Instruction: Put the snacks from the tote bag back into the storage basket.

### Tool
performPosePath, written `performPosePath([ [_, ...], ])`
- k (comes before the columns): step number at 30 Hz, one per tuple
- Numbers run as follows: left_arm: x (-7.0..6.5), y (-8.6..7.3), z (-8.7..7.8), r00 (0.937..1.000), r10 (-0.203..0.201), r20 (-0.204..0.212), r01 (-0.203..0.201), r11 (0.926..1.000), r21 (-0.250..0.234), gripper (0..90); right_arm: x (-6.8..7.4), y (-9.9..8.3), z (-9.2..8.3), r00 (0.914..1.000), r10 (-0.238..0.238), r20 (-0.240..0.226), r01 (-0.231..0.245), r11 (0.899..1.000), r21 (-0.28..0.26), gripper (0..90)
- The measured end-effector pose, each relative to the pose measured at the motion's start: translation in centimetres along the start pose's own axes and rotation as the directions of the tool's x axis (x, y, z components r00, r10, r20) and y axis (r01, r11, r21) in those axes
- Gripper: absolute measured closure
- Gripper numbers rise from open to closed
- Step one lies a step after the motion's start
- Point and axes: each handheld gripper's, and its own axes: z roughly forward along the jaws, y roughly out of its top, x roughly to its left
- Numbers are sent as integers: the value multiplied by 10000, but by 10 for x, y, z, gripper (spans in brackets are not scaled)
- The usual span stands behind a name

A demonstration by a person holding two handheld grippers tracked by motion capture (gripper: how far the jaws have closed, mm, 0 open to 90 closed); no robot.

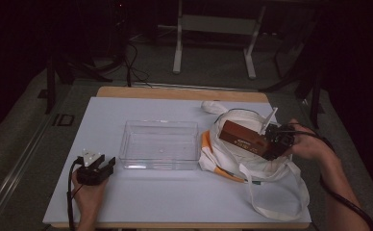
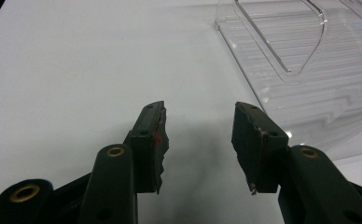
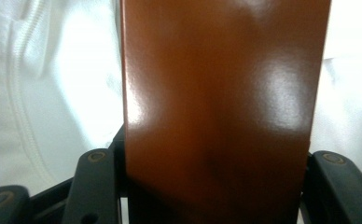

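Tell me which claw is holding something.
The right claw: it is shut on the brown box above the white tote bag. The left claw is open beside the clear plastic bin.

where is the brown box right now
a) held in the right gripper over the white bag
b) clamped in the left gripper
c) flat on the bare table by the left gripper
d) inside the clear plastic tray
a: the brown box sits between the right gripper jaws above the white bag, while the clear tray holds nothing.
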Motion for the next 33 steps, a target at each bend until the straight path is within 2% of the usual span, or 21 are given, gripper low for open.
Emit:
performPosePath([
  [23,0,0,0,10000,-2,28,2,10000,-17,551,6,6,-29,9987,-410,307,423,9982,-422,432],
  [33,0,0,0,10000,-10,33,10,10000,-23,551,8,10,-38,9982,-519,306,535,9970,-562,431],
])
